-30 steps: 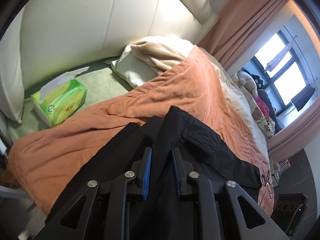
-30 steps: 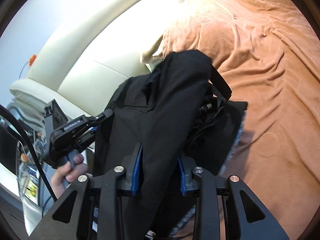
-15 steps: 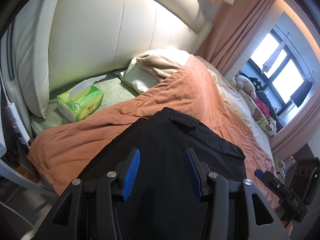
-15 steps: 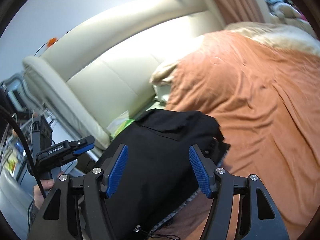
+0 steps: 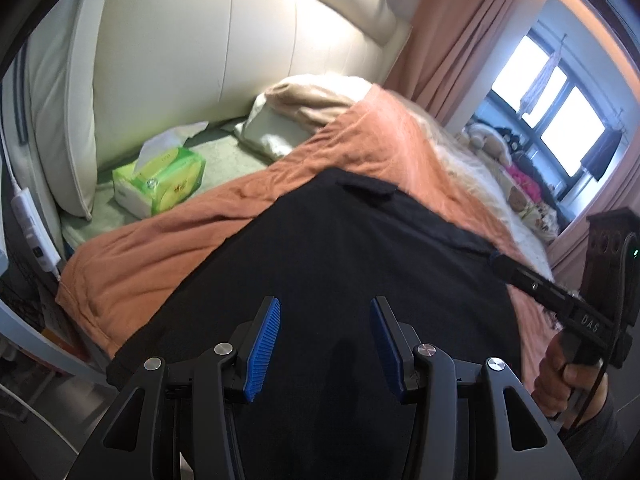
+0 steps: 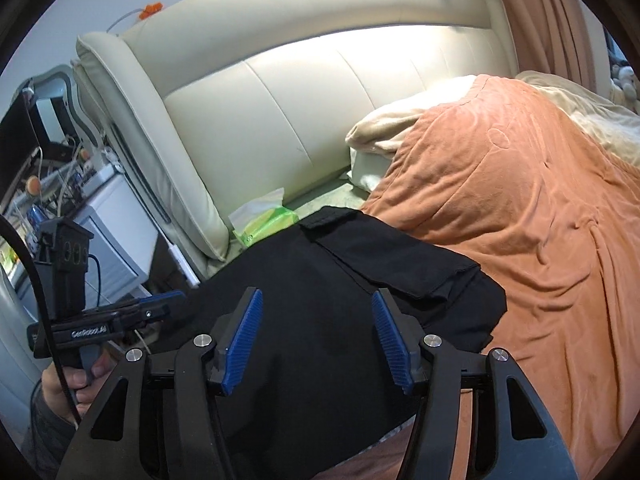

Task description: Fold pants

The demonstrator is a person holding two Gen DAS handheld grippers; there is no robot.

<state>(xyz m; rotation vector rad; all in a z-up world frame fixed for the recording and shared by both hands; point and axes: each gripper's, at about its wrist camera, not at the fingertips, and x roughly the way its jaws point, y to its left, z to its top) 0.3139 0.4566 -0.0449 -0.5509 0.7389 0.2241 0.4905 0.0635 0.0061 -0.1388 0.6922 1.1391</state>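
Black pants (image 5: 360, 248) lie folded on the orange blanket (image 5: 168, 240) at the near corner of the bed, pocket flap up; they also show in the right wrist view (image 6: 340, 300). My left gripper (image 5: 325, 312) is open and empty, just above the near part of the pants. My right gripper (image 6: 317, 310) is open and empty, also above the pants. In the left wrist view the right gripper (image 5: 496, 258) shows at the pants' right edge. In the right wrist view the left gripper (image 6: 176, 298) shows at their left edge.
A green tissue box (image 5: 160, 182) sits on the green sheet by the cream headboard (image 5: 240, 48). A pillow (image 5: 276, 132) and beige blanket lie behind it. Curtains and a window stand at the right. A white cabinet (image 6: 116, 232) with clutter stands left of the bed.
Both grippers were shut on the pants a second ago. They have opened, let the pants drop flat onto the blanket, and pulled back and up.
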